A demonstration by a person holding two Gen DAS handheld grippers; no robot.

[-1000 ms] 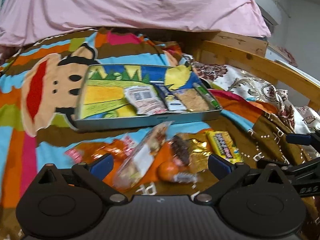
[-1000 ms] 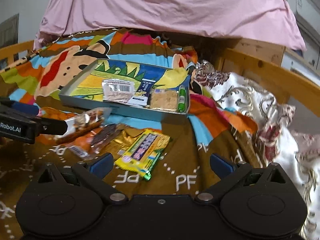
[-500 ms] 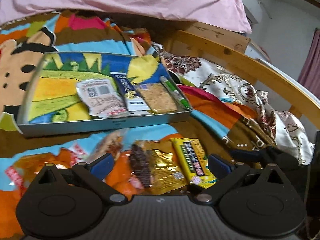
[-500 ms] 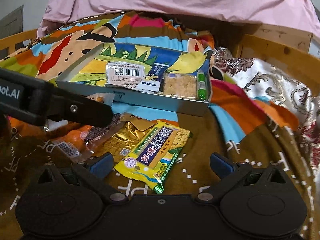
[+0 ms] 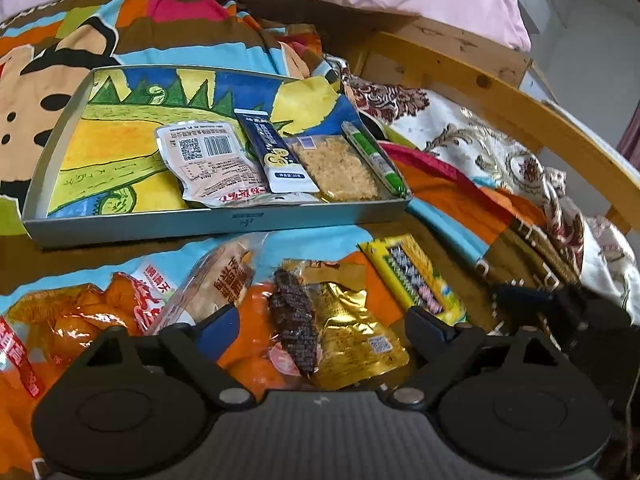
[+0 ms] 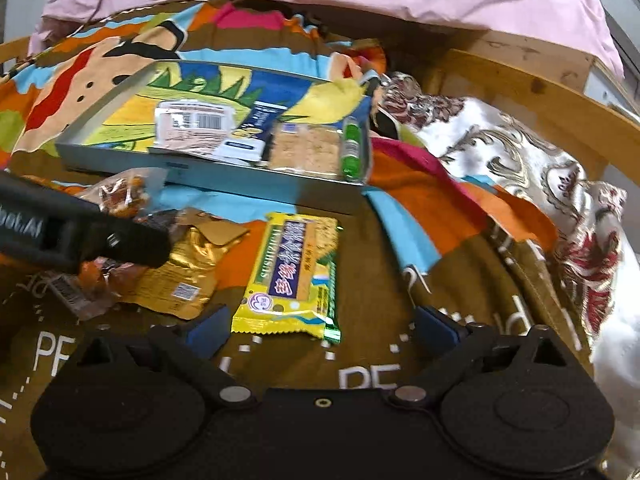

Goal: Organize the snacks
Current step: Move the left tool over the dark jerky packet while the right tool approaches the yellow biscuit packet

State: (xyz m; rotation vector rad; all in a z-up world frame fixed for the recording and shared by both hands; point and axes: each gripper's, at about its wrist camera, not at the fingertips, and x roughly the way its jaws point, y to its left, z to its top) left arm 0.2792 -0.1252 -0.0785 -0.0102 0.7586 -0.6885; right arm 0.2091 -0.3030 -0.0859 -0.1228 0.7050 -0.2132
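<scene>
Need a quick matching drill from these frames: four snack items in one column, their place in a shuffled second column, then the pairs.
Things:
1. slim green stick packet
2. yellow rectangular biscuit packet
3. crinkled gold foil pouch
4. dark navy sachet with white end

Places:
A. on the blanket, between the right gripper's fingers
B. in the tray, along its right wall
C. on the blanket, between the left gripper's fingers
D. in the tray, between the barcode pouch and the crumbly square

Pairs: 1-B, 2-A, 3-C, 4-D
</scene>
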